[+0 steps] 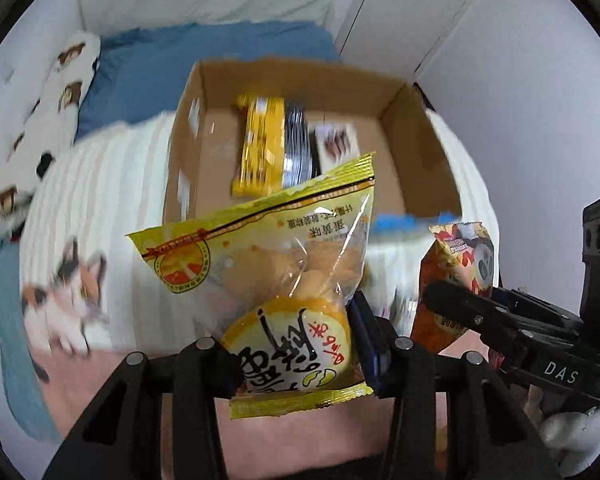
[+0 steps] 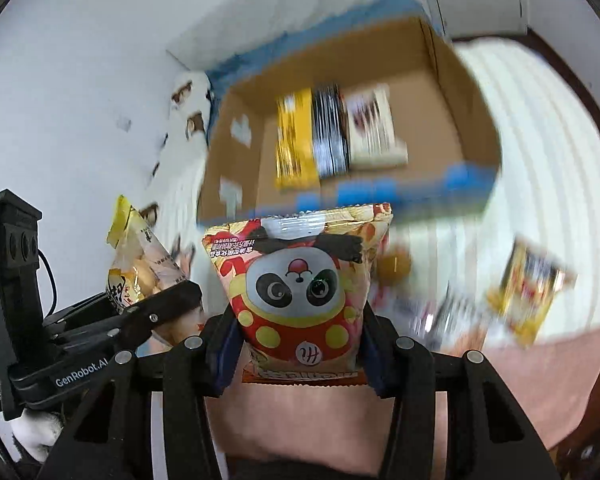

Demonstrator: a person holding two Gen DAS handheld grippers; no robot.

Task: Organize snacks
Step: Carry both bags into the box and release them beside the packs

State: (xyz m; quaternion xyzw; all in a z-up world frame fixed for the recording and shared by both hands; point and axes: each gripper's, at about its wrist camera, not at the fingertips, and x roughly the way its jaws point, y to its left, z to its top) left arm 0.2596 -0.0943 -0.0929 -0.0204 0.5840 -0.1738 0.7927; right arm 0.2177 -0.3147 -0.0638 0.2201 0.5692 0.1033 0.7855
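- The yellow bag (image 1: 268, 276) of small cakes looks light, soft and crushable, with slippery film; a grip low on the pack suits it.
- The left gripper (image 1: 296, 354) is clamped on its lower end, above the bed (image 1: 100, 184).
- The right gripper (image 2: 296, 354) is clamped on the panda bag (image 2: 300, 280), likewise puffy and light.
- The cardboard box (image 1: 420, 136) lies just ahead of both bags.

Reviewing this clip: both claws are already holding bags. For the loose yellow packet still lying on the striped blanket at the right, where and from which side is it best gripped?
Probably by one sealed end, coming down from above. The loose yellow packet lies flat on the striped blanket, apart from the cardboard box, so its flat crimped edge should pinch more easily than the puffy middle. The frame is blurred, so its exact pose is uncertain.
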